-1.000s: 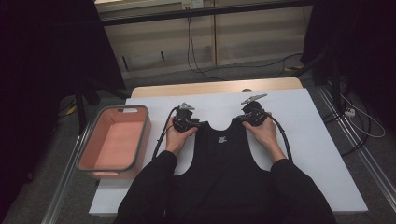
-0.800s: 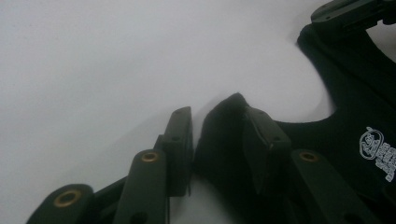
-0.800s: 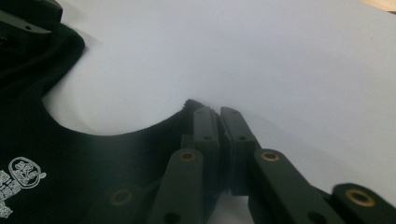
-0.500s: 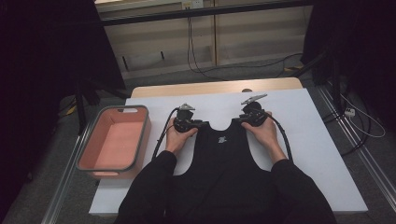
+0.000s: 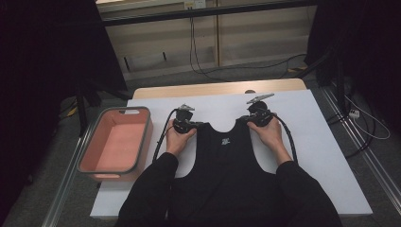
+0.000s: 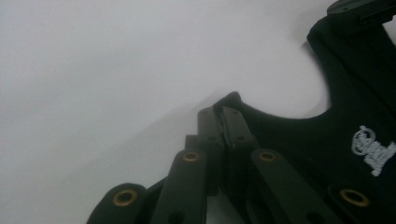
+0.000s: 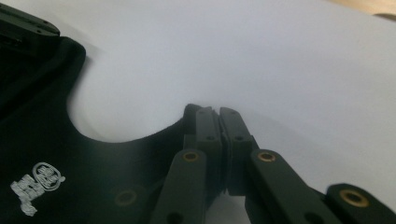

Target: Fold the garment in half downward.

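A black sleeveless top (image 5: 227, 156) lies flat on the white table (image 5: 321, 156), neckline away from the person, with a small white logo below the collar. My left gripper (image 5: 191, 125) is shut on the top's left shoulder strap (image 6: 233, 100); its jaws are pressed together around the fabric. My right gripper (image 5: 249, 119) is shut on the right shoulder strap (image 7: 189, 112) in the same way. The black top (image 6: 336, 135) with its white logo (image 6: 373, 151) spreads to the right in the left gripper view. In the right gripper view the top (image 7: 51, 154) spreads to the left.
A pink tub with a grey rim (image 5: 116, 144) stands at the table's left edge. The person's dark sleeves cover the top's lower part. Bare white table lies beyond and to the right of the grippers. Cables trail on the floor behind the table.
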